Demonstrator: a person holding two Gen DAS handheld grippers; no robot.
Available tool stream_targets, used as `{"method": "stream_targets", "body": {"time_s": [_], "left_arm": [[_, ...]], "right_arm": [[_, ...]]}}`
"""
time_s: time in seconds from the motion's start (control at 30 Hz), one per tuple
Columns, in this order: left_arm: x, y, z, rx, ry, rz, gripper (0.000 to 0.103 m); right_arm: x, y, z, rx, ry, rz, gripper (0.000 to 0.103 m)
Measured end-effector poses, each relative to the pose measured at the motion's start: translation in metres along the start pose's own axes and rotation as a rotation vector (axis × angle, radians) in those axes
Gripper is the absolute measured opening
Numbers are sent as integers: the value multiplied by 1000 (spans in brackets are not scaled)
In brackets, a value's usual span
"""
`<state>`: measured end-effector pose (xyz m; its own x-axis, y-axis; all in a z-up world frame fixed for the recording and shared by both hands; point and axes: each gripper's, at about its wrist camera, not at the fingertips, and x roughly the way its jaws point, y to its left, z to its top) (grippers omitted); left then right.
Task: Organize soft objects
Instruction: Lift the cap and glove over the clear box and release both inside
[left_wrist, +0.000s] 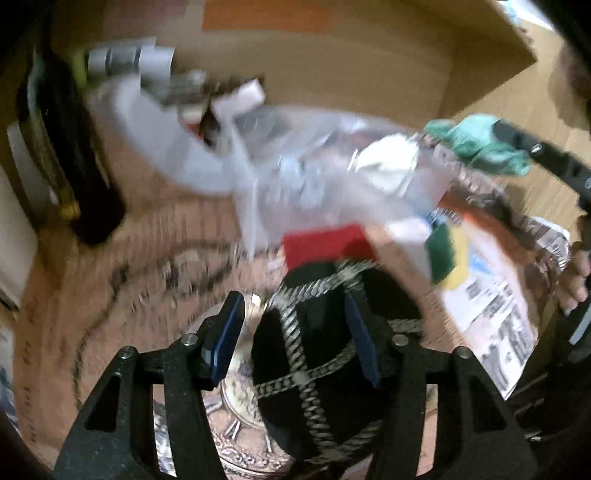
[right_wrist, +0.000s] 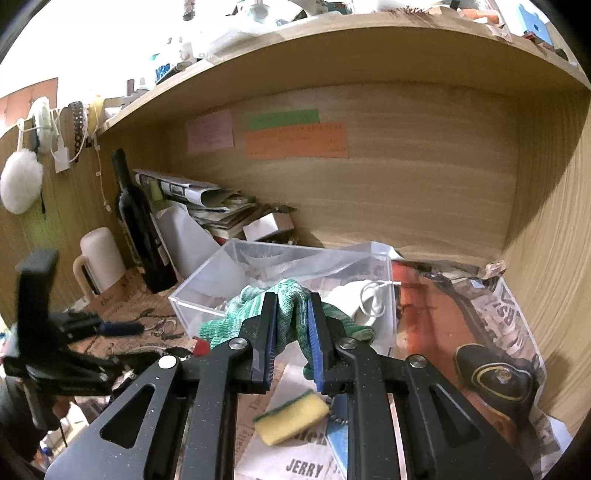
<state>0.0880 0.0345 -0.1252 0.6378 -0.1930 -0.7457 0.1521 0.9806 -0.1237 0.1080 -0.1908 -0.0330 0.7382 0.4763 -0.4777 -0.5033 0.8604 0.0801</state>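
My right gripper (right_wrist: 291, 314) is shut on a green knitted glove (right_wrist: 291, 317) and holds it over the near edge of a clear plastic box (right_wrist: 207, 291); the glove also shows in the left wrist view (left_wrist: 480, 144). A white soft item (right_wrist: 365, 299) lies in the box. A yellow and green sponge (right_wrist: 291, 417) lies on newspaper below the gripper, also seen in the left wrist view (left_wrist: 447, 254). My left gripper (left_wrist: 295, 317) is open over a black pouch with a chain strap (left_wrist: 314, 369). A red cloth (left_wrist: 325, 243) lies beyond it. The left view is blurred.
A dark wine bottle (right_wrist: 140, 229) and a white jug (right_wrist: 99, 254) stand at the left. Stacked papers (right_wrist: 207, 203) fill the back corner. A wooden shelf wall (right_wrist: 406, 184) closes the back and right. Newspaper (right_wrist: 480, 332) covers the desk. An ornate metal plate (left_wrist: 240, 398) lies under the pouch.
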Motion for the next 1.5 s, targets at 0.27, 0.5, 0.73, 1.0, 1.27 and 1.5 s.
{"method": "stream_targets", "body": {"time_s": [0.27, 0.5, 0.73, 1.0, 1.27, 1.5], "left_arm": [[3, 9, -8, -49, -15, -35, 23], [-29, 0, 5, -44, -96, -43, 15], [-70, -5, 39, -52, -234, -75, 11], [-83, -8, 73, -24, -329, -78, 10], [-73, -5, 109, -40, -360, -67, 10], [-48, -11, 145, -46, -407, -52, 10]], "right_arm": [[4, 1, -4, -1, 16, 1, 15], [6, -4, -3, 9, 16, 0, 15], [4, -9, 3, 21, -13, -8, 15], [9, -13, 14, 48, -42, -12, 15], [24, -18, 21, 69, -36, -17, 15], [58, -15, 25, 57, 15, -23, 15]]}}
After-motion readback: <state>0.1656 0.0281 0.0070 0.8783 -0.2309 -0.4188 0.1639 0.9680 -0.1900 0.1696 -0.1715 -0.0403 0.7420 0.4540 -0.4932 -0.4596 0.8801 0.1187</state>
